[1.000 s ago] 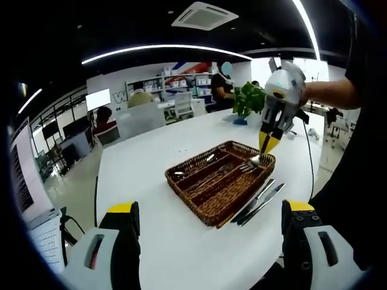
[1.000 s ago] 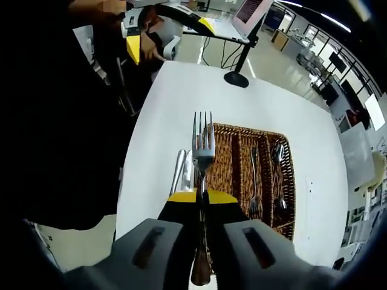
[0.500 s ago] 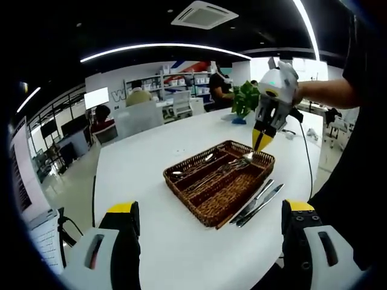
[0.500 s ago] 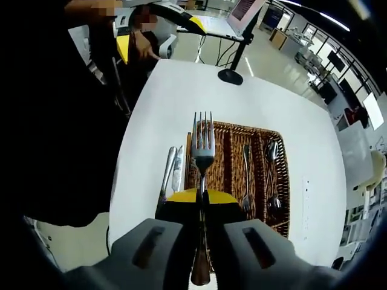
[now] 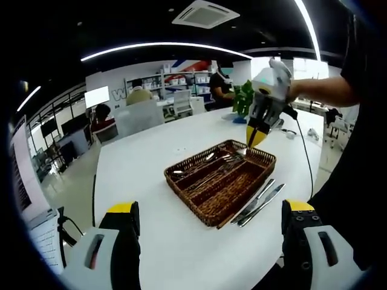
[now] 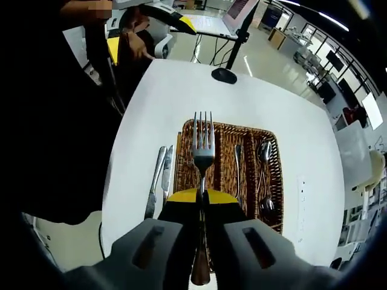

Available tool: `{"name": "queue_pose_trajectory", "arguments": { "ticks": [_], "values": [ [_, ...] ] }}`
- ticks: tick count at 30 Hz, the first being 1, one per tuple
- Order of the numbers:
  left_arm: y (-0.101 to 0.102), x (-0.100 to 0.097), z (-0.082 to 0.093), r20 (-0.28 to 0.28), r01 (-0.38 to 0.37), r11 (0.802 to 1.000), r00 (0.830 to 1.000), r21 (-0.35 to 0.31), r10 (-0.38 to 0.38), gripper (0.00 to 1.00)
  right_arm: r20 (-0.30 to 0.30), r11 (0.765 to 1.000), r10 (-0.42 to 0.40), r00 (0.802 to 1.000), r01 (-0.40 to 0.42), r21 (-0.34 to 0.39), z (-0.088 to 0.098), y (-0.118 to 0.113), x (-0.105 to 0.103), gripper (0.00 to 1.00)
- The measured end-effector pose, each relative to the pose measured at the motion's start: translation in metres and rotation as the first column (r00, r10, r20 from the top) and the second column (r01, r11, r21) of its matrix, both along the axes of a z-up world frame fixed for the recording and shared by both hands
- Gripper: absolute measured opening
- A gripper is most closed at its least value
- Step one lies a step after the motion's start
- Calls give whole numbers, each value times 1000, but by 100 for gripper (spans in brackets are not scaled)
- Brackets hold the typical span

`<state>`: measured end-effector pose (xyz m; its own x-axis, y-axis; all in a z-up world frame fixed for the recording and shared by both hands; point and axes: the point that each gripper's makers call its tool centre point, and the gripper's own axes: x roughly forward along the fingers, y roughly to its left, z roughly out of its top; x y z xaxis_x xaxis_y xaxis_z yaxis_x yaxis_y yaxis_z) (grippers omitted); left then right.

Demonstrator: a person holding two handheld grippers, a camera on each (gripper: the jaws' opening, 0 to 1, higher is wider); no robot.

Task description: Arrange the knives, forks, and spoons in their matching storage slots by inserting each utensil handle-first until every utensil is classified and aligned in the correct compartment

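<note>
A brown wicker basket with lengthwise compartments sits on the white table. My right gripper is shut on a silver fork, tines pointing forward, above the basket's left compartment. In the left gripper view the right gripper hovers over the basket's far end. Spoons lie in the right compartment and a fork in the middle one. Two knives lie on the table beside the basket, also seen as knives. My left gripper is open and held back from the basket.
A green plant stands at the table's far side, with a cable trailing nearby. A laptop stand's base rests past the table's edge. The person's body stands close along the table's edge. Chairs, shelves and people fill the background.
My right gripper has carried the fork sideways from the basket's knife-side edge to over its left compartment, rising a little. The left gripper has stayed open and still.
</note>
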<state>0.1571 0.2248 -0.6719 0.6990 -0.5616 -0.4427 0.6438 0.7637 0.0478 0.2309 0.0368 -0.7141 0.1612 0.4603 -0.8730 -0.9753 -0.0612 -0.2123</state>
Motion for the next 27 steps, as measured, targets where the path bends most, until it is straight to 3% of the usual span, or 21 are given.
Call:
{"name": "queue_pose_trajectory", "arguments": {
  "ticks": [27],
  "values": [
    [7,4,-3,-13,-17,1000,1000,9,17,99,-24,1000,-21,999,21,6,-7,9,47,0]
  ]
}}
